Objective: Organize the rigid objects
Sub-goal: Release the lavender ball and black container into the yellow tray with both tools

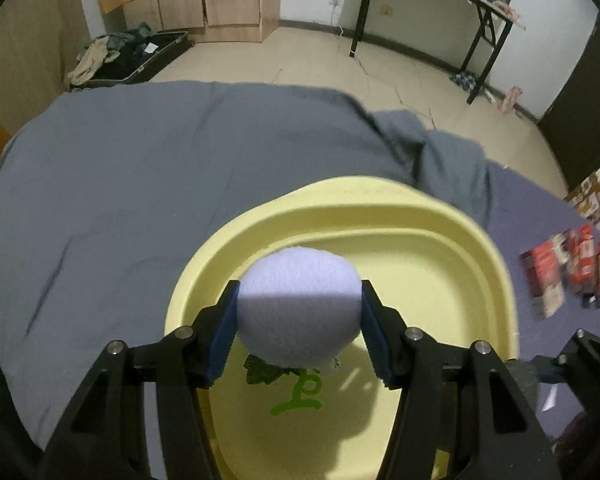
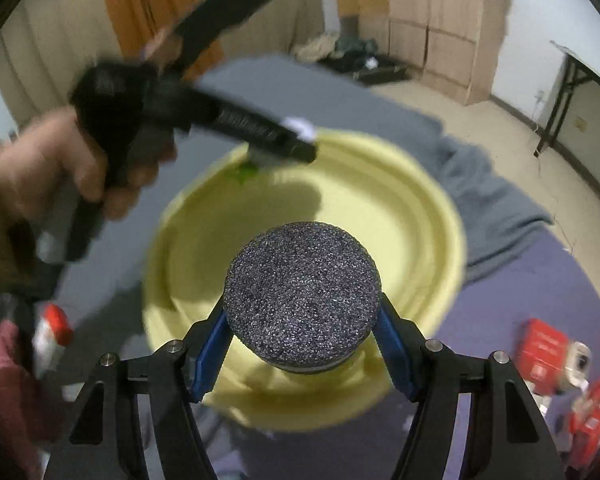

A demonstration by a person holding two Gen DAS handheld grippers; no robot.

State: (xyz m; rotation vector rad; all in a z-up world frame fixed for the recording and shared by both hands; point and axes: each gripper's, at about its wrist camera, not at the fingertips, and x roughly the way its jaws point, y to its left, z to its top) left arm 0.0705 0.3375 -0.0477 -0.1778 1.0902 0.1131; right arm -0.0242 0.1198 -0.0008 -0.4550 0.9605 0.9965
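A bed covered by a grey blanket [image 1: 148, 184] fills most of both views, with a purple sheet [image 2: 520, 300] showing at its right side. On the bed sits a large pale-yellow basin [image 1: 452, 248], rounded-square with a broad stepped rim and green printed marks on its floor [image 1: 296, 392]. In the right wrist view the basin [image 2: 400, 184] is motion-blurred.

The left gripper [image 1: 298, 312] hangs above the basin's near part, its blue pads pressed on both sides of a white ball [image 1: 298, 304]. The ball is pale, matt and slightly fuzzy, round, lit on top and shaded below. In the right wrist view this gripper [image 2: 296, 140] appears blurred over the basin's far rim, held by a hand [image 2: 60, 168], with a glimpse of white at its tip.

The right gripper [image 2: 302, 320] is clamped on a dark speckled ball [image 2: 302, 296], grey-black with a coarse, grainy, sparkling surface, held over the near rim of the basin.

Red and white boxes [image 1: 568, 272] lie on the purple sheet to the right of the basin, well apart from it; they show again in the right wrist view [image 2: 548, 352].
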